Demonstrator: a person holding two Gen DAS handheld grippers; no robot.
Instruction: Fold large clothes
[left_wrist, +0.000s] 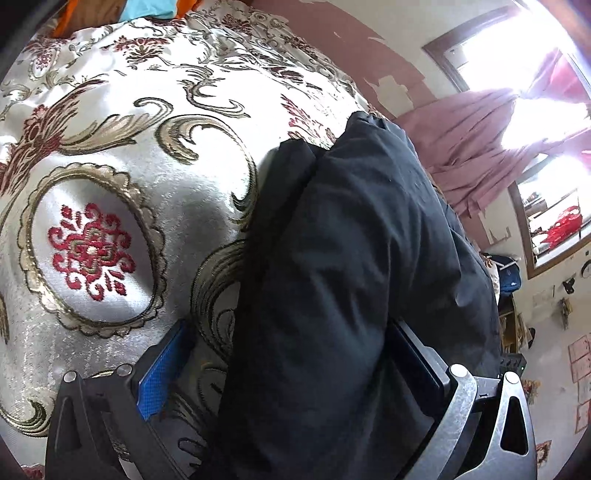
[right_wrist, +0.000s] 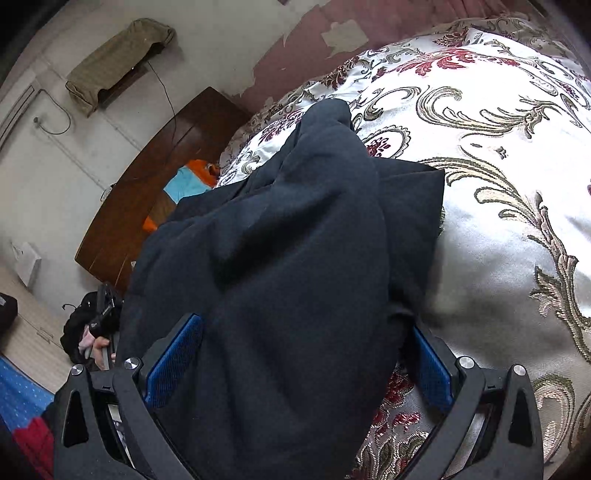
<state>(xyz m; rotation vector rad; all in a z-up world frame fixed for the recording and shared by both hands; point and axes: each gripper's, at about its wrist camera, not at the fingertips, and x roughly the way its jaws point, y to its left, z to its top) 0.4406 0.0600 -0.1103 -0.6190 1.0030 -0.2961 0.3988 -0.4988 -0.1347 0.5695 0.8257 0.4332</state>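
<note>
The dark garment (left_wrist: 351, 277) lies on the bed (left_wrist: 110, 166), over its cream bedspread patterned in gold and red. In the left wrist view it runs from 6 o'clock up toward 1 o'clock, along the right side of the bed. In the right wrist view the same garment (right_wrist: 288, 240) spreads from 6 o'clock up to a bunched peak near 12 o'clock, with a flat corner sticking out at 2 o'clock.

The left hand-held gripper (left_wrist: 295, 384) straddles a thick bundle of the cloth, its jaws spread wide; whether the pads are pressing in I cannot tell. The right hand-held gripper (right_wrist: 299, 362) likewise has cloth filling the gap between its blue pads, jaws wide, and again I cannot tell whether it is truly pinching.

The step appears to be carrying a doubled portion across to make a fold. To do it well, both sides should probably move level and together, keeping the edge taut so the layers land square. The cloth looks thick and soft, so a shallow bite may slip; lowering it slowly would help the fold lie flat.
</note>
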